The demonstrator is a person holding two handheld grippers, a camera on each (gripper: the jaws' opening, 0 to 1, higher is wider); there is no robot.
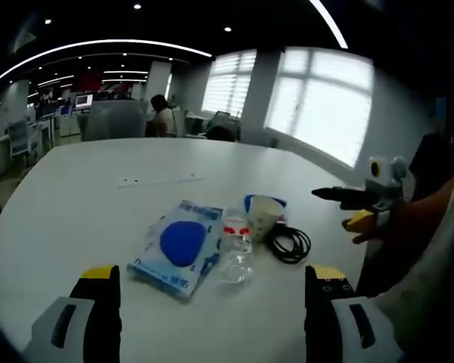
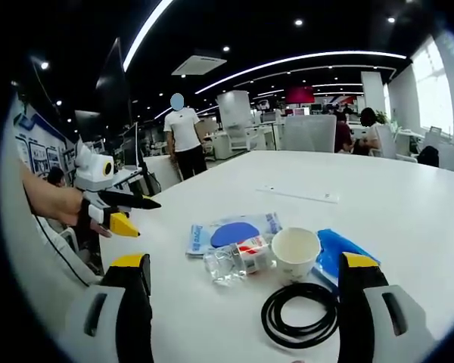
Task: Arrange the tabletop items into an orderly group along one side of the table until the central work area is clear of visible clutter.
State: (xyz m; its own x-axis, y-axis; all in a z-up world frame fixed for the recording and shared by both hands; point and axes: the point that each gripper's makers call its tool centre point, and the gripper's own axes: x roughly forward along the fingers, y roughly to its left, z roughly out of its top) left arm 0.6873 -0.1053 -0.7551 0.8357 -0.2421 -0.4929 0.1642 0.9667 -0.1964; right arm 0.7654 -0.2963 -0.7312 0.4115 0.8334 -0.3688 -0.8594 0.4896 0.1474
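A cluster of items lies on the white table point(image 1: 68, 219). It holds a clear packet with a blue disc point(image 1: 178, 246), a crushed clear bottle with a red label point(image 1: 236, 253), a paper cup point(image 1: 263, 215), a blue packet point(image 1: 251, 200) behind the cup, and a black cable coil point(image 1: 290, 243). My left gripper point(image 1: 213, 272) is open just short of the packet and bottle. My right gripper point(image 2: 244, 261) is open above the bottle point(image 2: 234, 261), cup point(image 2: 295, 253) and cable coil point(image 2: 299, 314). Each gripper shows in the other's view, off the table edge: right point(image 1: 337, 208), left point(image 2: 145, 218).
A thin white strip point(image 1: 160, 181) lies further out on the table. A grey chair point(image 1: 113, 121) stands at the far edge, with a seated person beside it. Another person point(image 2: 185, 140) stands past the table's left side in the right gripper view. Desks fill the room behind.
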